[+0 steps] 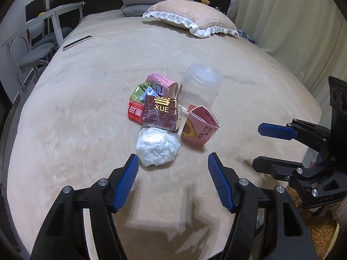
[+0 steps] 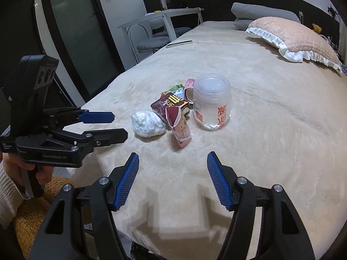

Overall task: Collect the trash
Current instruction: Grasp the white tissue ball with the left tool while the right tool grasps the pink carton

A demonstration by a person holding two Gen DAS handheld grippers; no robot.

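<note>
A pile of trash lies mid-bed: a crumpled white plastic wad [image 1: 157,148] [image 2: 148,124], a dark red "XUE" wrapper [image 1: 161,113] [image 2: 169,104], a pink paper cup on its side [image 1: 200,125] [image 2: 179,125], a clear plastic container [image 1: 200,85] [image 2: 212,101], a pink carton [image 1: 161,83] and green and red wrappers [image 1: 138,92]. My left gripper [image 1: 173,162] [image 2: 118,125] is open and empty, just short of the white wad. My right gripper [image 2: 172,162] [image 1: 258,146] is open and empty, short of the pink cup.
The beige bed cover [image 1: 86,119] spreads all around the pile. A frilled pink pillow [image 1: 190,17] and folded grey blanket [image 1: 149,0] lie at the head. A flat dark strip [image 1: 77,43] lies near the left edge. A white desk and chairs [image 2: 156,28] stand beside the bed.
</note>
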